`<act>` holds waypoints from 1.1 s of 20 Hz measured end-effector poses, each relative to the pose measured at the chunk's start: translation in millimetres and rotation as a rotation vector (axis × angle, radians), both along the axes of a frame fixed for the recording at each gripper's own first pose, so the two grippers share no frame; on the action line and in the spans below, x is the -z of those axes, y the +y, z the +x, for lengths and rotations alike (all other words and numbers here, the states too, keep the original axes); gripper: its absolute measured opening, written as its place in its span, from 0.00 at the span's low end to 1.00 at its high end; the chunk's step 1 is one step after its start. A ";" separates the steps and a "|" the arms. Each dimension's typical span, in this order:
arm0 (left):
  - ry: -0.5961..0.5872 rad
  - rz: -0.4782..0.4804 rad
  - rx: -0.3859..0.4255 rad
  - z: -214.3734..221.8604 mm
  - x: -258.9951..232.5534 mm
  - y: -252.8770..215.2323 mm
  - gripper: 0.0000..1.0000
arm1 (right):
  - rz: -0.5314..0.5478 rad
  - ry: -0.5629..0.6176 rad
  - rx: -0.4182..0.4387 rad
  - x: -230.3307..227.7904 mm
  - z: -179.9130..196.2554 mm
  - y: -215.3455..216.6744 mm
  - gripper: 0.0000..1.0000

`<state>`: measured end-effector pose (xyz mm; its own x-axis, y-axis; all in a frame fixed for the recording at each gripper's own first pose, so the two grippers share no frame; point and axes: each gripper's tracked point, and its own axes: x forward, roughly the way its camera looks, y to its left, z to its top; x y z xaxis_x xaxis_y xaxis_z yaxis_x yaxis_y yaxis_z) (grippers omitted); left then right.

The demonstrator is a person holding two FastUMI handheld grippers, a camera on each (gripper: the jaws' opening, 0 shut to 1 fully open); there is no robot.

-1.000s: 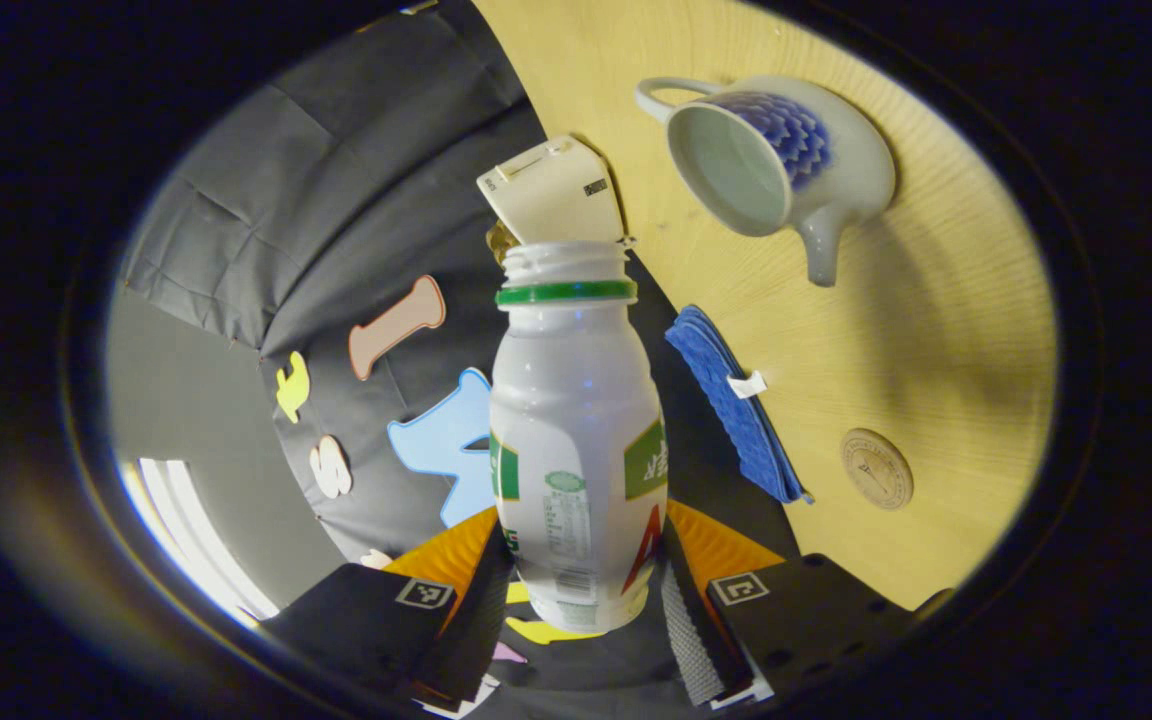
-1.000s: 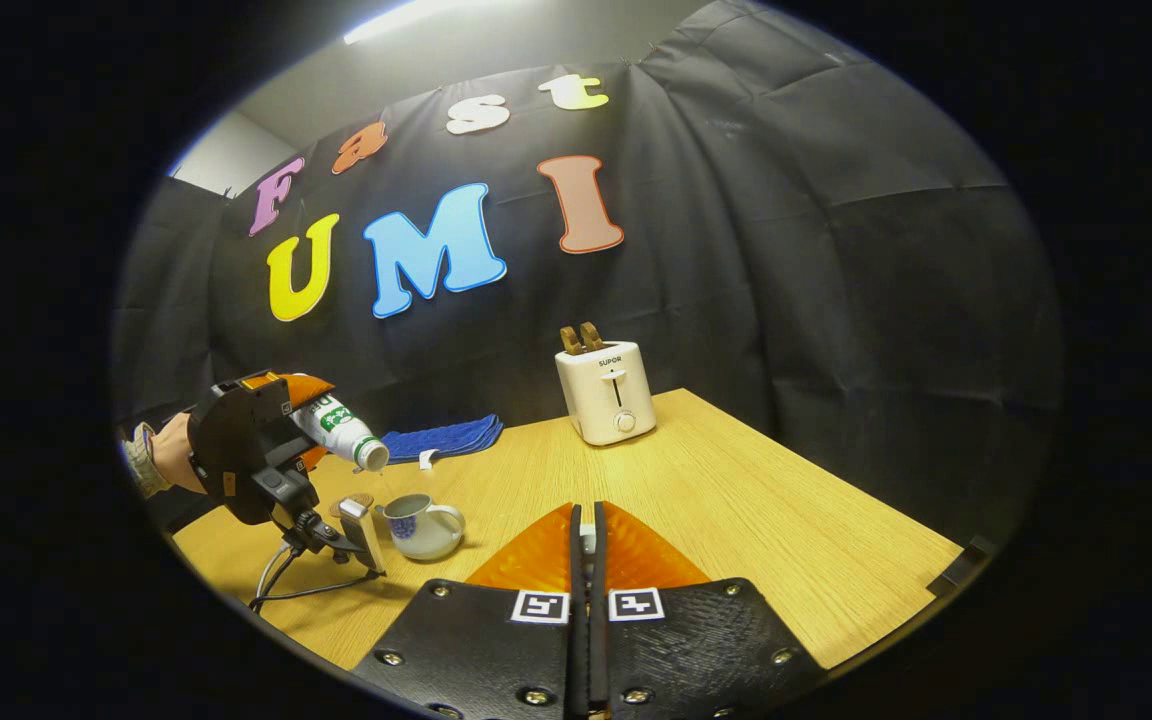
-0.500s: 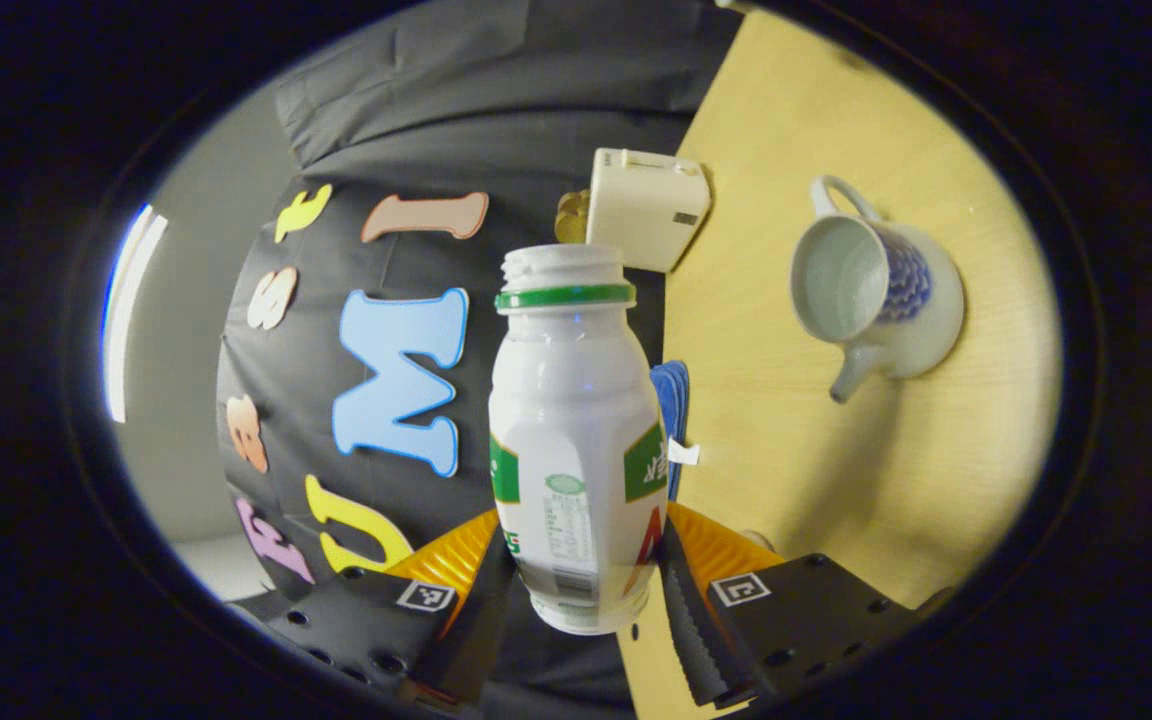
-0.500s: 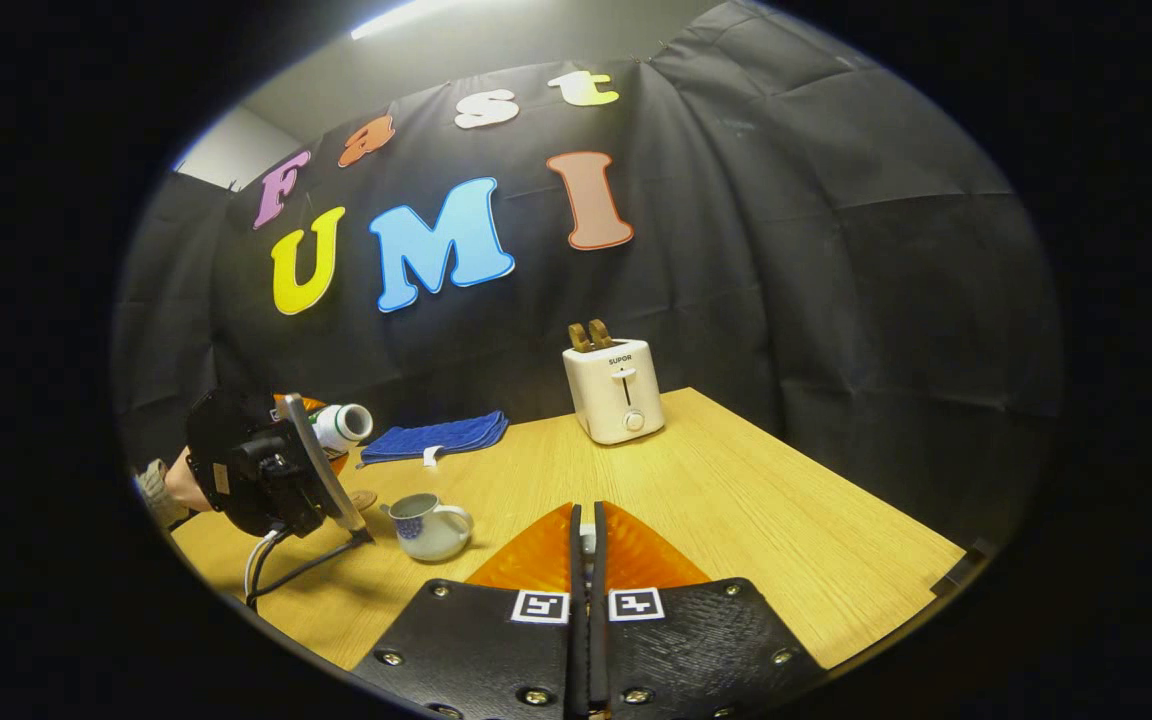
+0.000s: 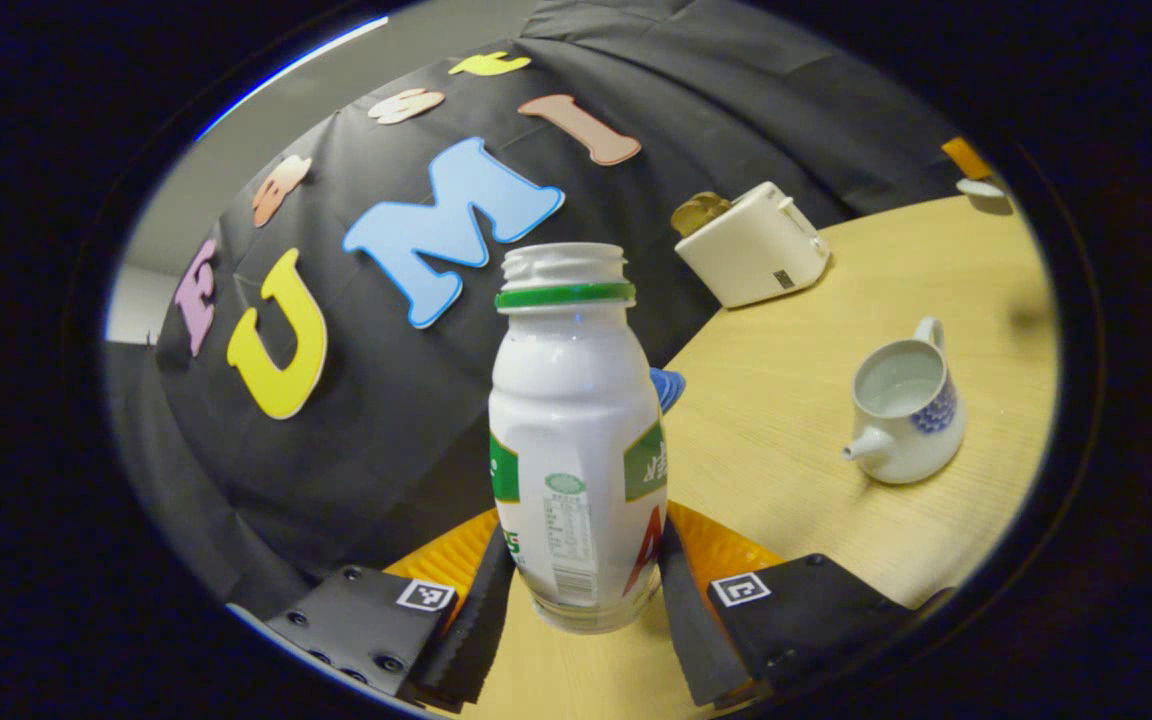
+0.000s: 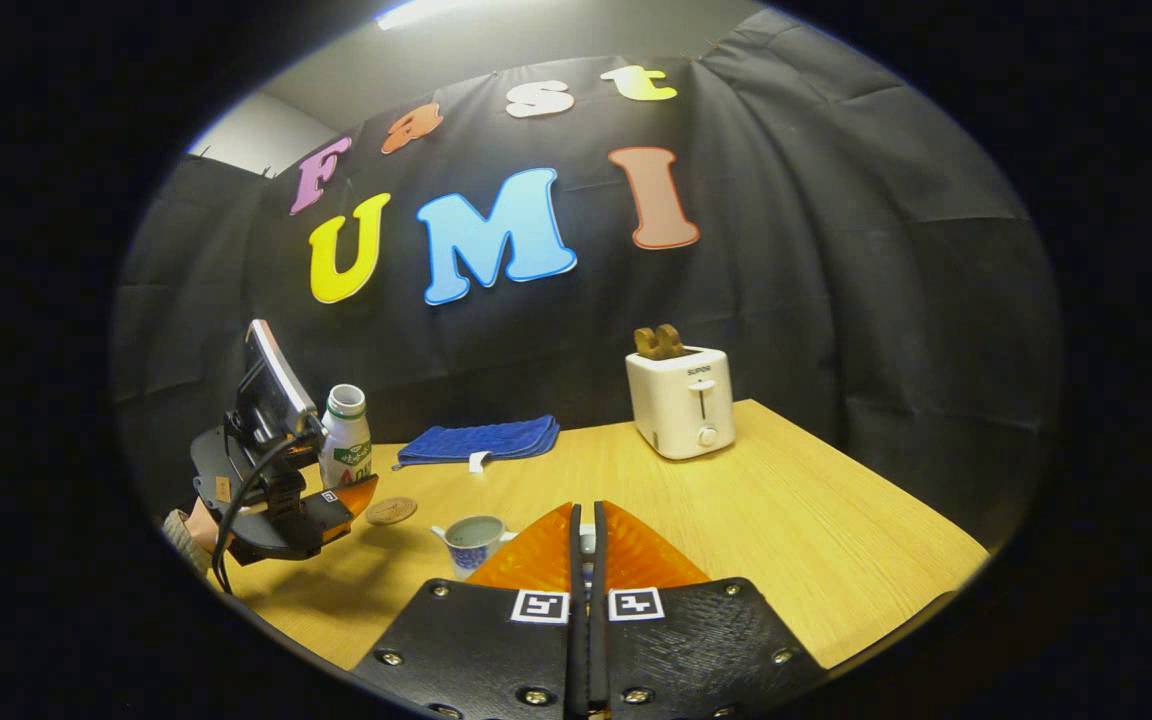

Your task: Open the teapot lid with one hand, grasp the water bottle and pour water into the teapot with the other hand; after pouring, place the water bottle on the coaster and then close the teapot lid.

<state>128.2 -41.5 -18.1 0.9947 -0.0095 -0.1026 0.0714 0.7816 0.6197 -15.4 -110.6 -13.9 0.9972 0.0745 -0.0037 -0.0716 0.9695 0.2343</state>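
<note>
The white water bottle [image 5: 576,430], uncapped with a green neck ring, stands upright between the fingers of my left gripper [image 5: 581,560], which is shut on its lower body. In the right gripper view the bottle [image 6: 346,448] is held just above the table, left of the round wooden coaster [image 6: 391,511]. The white and blue teapot [image 5: 904,408] sits lidless to the right with water inside; it appears again as the teapot [image 6: 471,540]. My right gripper [image 6: 586,515] is shut, with a small pale piece of the teapot lid [image 6: 586,541] between its fingers.
A white toaster [image 6: 681,400] with toast stands at the back of the wooden table [image 6: 786,520]. A folded blue cloth [image 6: 481,440] lies by the wall behind the coaster. A hand [image 6: 186,525] holds the left gripper, with a cable hanging from it.
The left gripper has turned the bottle from tilted, mouth toward the teapot, back to upright and brought it down left of the coaster. The right gripper stays shut and has shifted slightly.
</note>
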 end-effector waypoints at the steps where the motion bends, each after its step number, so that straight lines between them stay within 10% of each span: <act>1: 0.004 -0.052 -0.011 -0.9 -2.1 8.4 0.83 | -0.008 -0.005 -0.015 -3.1 5.9 9.2 0.00; 11: 0.000 -0.371 -0.032 -24.2 -19.0 49.2 0.77 | -0.048 0.020 -0.122 2.6 60.8 85.9 0.00; 22: -0.028 -0.487 -0.045 -29.0 -29.0 78.1 0.83 | -0.097 0.045 -0.119 20.5 92.6 106.4 0.00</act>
